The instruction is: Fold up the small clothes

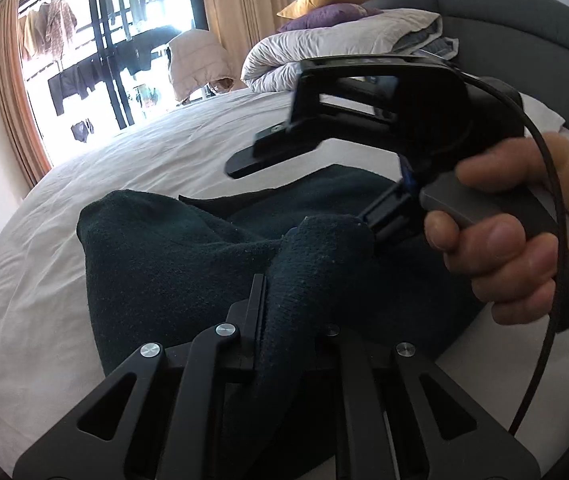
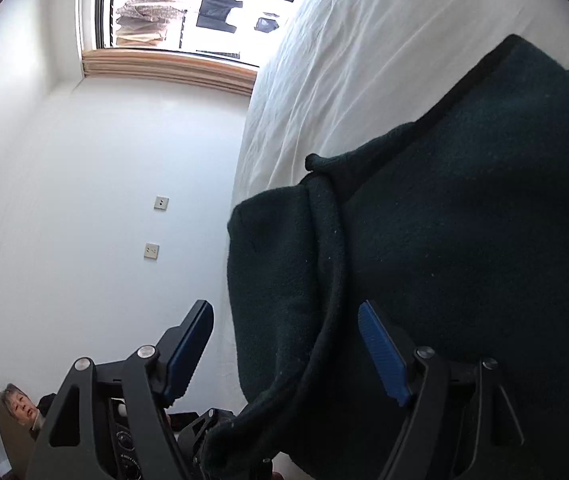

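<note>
The left wrist camera sits low over the white-sheeted bed (image 1: 144, 160), looking along its tongs toward the grey padded headboard (image 1: 504, 28) and the barred window (image 1: 104, 60). The right wrist camera is rolled sideways, very close to the dark green knitted garment (image 2: 464, 220). Both views share that garment (image 1: 156, 264), the bed sheet (image 2: 344, 60) and the window (image 2: 188, 4).

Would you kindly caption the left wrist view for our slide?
Left hand-held gripper shut on a dark green garment over the white bed, beside the open right hand-held gripper.
</note>
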A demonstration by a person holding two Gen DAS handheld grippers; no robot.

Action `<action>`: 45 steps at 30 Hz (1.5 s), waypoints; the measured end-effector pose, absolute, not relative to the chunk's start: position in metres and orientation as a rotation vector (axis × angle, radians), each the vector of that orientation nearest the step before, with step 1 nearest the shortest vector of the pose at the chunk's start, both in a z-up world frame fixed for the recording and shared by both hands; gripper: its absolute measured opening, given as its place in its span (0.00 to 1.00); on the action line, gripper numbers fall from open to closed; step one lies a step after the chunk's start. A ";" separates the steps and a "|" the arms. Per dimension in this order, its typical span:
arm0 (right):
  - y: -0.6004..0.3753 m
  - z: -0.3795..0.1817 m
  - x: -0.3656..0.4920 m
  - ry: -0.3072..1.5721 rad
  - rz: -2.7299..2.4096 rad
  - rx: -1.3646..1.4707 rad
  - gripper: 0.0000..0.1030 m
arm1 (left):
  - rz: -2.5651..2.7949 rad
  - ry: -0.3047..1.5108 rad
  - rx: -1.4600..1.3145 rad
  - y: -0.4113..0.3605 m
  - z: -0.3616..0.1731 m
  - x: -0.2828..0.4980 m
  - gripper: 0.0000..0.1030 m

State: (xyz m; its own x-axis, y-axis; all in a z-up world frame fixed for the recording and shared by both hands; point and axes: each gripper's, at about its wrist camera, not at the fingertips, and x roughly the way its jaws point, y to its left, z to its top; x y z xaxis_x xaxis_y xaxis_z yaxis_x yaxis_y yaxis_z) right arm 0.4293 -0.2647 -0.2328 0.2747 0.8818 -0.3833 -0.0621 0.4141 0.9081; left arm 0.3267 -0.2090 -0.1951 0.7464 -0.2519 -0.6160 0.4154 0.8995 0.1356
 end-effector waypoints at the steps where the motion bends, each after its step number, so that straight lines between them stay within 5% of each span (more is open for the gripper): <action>1: -0.261 -0.233 0.433 1.129 0.786 0.914 0.76 | -0.365 0.618 0.279 -0.209 -0.196 0.326 0.09; 16: -0.186 -0.225 0.473 1.320 0.792 0.617 0.74 | -0.388 0.573 0.351 -0.210 -0.208 0.303 0.08; 19: -0.176 -0.226 0.478 1.320 0.771 0.568 0.57 | -0.397 0.573 0.356 -0.198 -0.209 0.296 0.08; 23: -0.186 -0.226 0.474 1.299 0.744 0.541 0.17 | -0.406 0.577 0.346 -0.198 -0.207 0.298 0.08; 24: -0.192 -0.225 0.474 1.286 0.731 0.543 0.13 | -0.409 0.576 0.346 -0.198 -0.206 0.299 0.08; 36: -0.234 -0.171 0.454 1.100 0.606 0.355 0.10 | -0.471 0.541 0.395 -0.219 -0.191 0.294 0.08; 45: -0.287 -0.187 0.449 1.077 0.531 0.454 0.10 | -0.542 0.551 0.465 -0.243 -0.199 0.293 0.08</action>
